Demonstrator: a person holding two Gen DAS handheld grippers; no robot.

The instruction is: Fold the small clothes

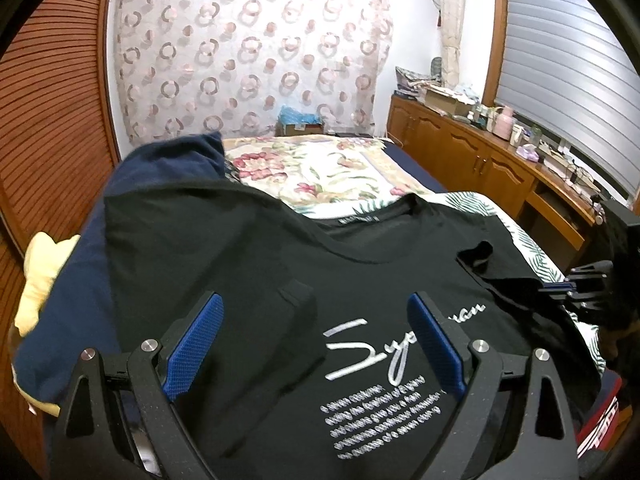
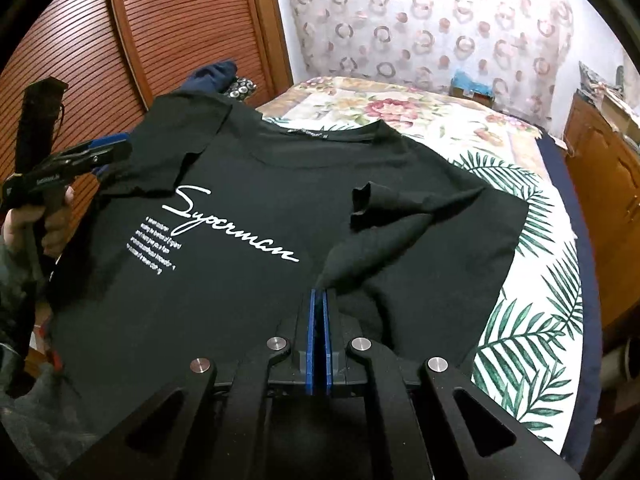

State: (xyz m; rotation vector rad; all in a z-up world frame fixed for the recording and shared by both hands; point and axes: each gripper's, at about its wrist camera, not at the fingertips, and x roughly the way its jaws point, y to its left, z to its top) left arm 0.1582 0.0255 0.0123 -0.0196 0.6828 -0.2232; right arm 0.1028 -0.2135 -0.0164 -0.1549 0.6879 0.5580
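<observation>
A black T-shirt (image 1: 248, 272) with white script print lies face up on the bed, also in the right wrist view (image 2: 248, 288). My left gripper (image 1: 316, 320) is open just above the shirt's left chest, holding nothing; it shows at the left of the right wrist view (image 2: 114, 152). My right gripper (image 2: 319, 294) is shut on a fold of the shirt's right sleeve (image 2: 384, 216), pulled in over the body. It shows at the right edge of the left wrist view (image 1: 560, 286).
The bed has a floral cover (image 1: 320, 168) and a leaf-print sheet (image 2: 532, 320). A navy garment (image 1: 168, 160) and a yellow cloth (image 1: 40, 280) lie at the left. A slatted wooden door (image 2: 180, 32) stands at the left, a cluttered wooden cabinet (image 1: 480, 152) at the right.
</observation>
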